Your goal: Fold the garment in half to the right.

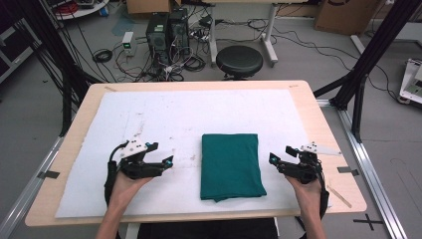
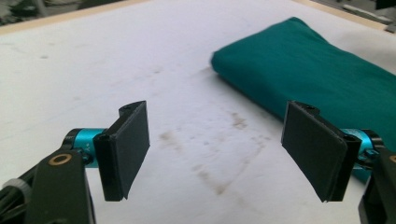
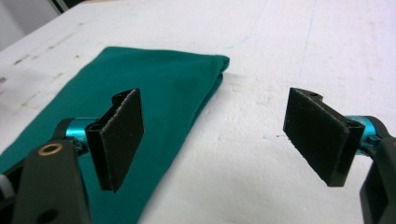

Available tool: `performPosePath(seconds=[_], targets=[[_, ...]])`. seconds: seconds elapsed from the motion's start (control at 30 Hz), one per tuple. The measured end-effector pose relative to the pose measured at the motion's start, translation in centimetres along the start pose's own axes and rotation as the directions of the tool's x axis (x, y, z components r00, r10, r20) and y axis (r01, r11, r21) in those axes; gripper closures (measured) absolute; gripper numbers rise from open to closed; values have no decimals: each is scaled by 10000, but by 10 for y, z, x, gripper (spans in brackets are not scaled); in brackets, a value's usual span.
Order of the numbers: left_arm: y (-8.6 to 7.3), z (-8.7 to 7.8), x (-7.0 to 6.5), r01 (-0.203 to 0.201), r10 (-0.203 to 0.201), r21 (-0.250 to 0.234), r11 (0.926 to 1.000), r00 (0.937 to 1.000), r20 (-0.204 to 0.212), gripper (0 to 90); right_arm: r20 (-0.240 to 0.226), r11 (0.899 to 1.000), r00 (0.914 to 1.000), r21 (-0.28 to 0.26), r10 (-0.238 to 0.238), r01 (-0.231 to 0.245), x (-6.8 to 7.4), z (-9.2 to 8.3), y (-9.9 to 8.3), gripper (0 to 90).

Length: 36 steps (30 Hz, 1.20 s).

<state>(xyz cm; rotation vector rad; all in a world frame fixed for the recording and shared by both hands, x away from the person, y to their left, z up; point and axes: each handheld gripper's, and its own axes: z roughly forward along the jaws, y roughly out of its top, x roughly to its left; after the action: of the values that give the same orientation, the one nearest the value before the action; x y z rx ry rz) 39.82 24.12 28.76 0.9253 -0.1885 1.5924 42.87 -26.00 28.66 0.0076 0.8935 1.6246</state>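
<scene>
Left gripper (image 1: 166, 160): held in the person's left hand (image 1: 124, 186) over the white sheet (image 1: 164, 112), left of the cloth; jaws spread wide with nothing between them; in the left gripper view (image 2: 215, 156) the stained white surface shows through the gap, and the cloth lies ahead and to the right, apart from the pads

Right gripper (image 1: 273, 158): held in the person's right hand (image 1: 307, 191) just right of the cloth; jaws likewise wide apart and gripping nothing; in the right gripper view (image 3: 212, 144) the left pad hangs over the cloth's edge and the right pad over bare white sheet; whether the pad touches the cloth I cannot tell

Green cloth (image 1: 230, 167): dark green, folded into a neat upright rectangle; lies flat on the sheet, a little right of centre and toward the person's side; between the two grippers; folded layers show at its corner in the right gripper view (image 3: 154, 88); also seen in the left gripper view (image 2: 308, 70)

Table (image 1: 318, 117): light wood top, mostly covered by the white sheet; faint brownish marks on the sheet near the left gripper

Beyond the table: black round stool (image 1: 239, 60); two dark computer towers (image 1: 166, 30) on the grey floor amid tangled cables; black frame posts at both sides
</scene>
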Motion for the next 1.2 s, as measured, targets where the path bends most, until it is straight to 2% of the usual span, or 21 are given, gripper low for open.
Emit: performPosePath(seconds=[0.07, 0.23, 0.53, 0.83, 1.2], targets=[[-3, -7, 8, 65, -67, -70, 10000, 9997, -237, 233, 19, 10000, 10000, 56, -40, 40, -1, 1, -1, 209], [-14, -23, 27, 518, -529, -175, 9985, 9962, -698, 233, 22, 9999, 9999, 99, -106, 105, -2, 2, -3, 209], [-26, -52, 54, 1182, -1259, -583, 9913, 9803, -1524, 233, 118, 9990, 9997, 410, -208, 203, -6, 7, -7, 210], [-35, -61, 61, 1510, -1587, -551, 9870, 9693, -1876, 233, 97, 9993, 9996, 271, -256, 253, -3, 6, 0, 210], [-35, -57, 58, 1381, -1435, -414, 9896, 9706, -1933, 235, 186, 9995, 9994, 92, -292, 291, -4, -1, 1, 210]])
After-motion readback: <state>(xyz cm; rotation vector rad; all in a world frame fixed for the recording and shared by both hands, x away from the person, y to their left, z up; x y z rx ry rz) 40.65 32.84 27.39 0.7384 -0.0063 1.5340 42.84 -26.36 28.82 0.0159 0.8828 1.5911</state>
